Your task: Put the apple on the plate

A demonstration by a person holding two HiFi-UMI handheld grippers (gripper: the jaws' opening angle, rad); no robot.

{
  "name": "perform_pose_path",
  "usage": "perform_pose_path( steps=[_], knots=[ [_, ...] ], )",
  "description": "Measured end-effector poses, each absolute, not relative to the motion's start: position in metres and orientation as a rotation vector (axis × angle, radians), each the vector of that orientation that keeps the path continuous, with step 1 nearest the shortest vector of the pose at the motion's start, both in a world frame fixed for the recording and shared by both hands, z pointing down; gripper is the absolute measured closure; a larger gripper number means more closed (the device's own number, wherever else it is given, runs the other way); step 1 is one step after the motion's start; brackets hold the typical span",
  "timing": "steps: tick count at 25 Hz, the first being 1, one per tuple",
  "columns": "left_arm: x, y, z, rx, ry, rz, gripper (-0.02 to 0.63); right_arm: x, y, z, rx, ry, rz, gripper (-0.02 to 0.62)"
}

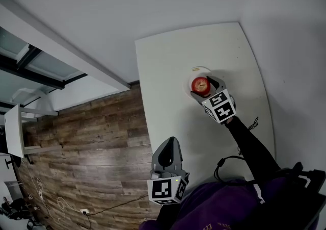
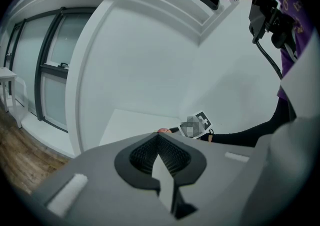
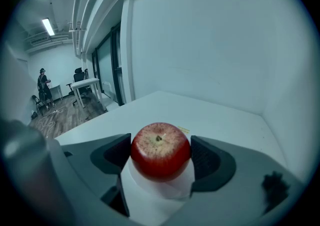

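Observation:
A red apple (image 1: 200,85) sits between the jaws of my right gripper (image 1: 201,87), over a small white plate (image 1: 196,69) on the white table (image 1: 168,60). In the right gripper view the apple (image 3: 160,151) fills the gap, both pads touch its sides, and the plate (image 3: 167,189) shows just beneath it. Whether the apple rests on the plate I cannot tell. My left gripper (image 1: 170,143) hangs at the table's near left edge, shut with nothing in it. Its view has the jaws (image 2: 159,137) pressed together and the apple (image 2: 163,130) as a small red spot beyond.
Wooden floor (image 1: 91,142) lies left of the table. A black cable (image 1: 224,165) lies near the table's front edge by the person's sleeve. White walls bound the table's far and right sides. A distant person (image 3: 44,88) and desk (image 3: 85,84) stand far off.

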State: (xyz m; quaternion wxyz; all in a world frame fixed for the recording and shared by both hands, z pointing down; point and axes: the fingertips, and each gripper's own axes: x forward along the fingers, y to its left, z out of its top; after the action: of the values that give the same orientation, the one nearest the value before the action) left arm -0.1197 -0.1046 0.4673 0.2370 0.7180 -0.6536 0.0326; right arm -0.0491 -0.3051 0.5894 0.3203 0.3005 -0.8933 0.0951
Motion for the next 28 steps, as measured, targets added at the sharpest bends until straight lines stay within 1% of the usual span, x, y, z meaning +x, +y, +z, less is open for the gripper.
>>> perform_pose_path(
  steps=[10,17,28],
  knots=[
    [-0.119,-0.107,0.465,1.961,-1.800,0.105,0.600,-0.048,-0.307,0.589,0.811,-2.379,0.298,0.218],
    [-0.115,-0.102,0.471,1.986,-1.779,0.112,0.600,-0.050,-0.303,0.585,0.787,-2.405,0.258,0.216],
    [-0.113,-0.103,0.462,1.998,-1.787,0.096,0.600,-0.030,-0.294,0.551,0.872,-2.429,0.205,0.218]
  ],
)
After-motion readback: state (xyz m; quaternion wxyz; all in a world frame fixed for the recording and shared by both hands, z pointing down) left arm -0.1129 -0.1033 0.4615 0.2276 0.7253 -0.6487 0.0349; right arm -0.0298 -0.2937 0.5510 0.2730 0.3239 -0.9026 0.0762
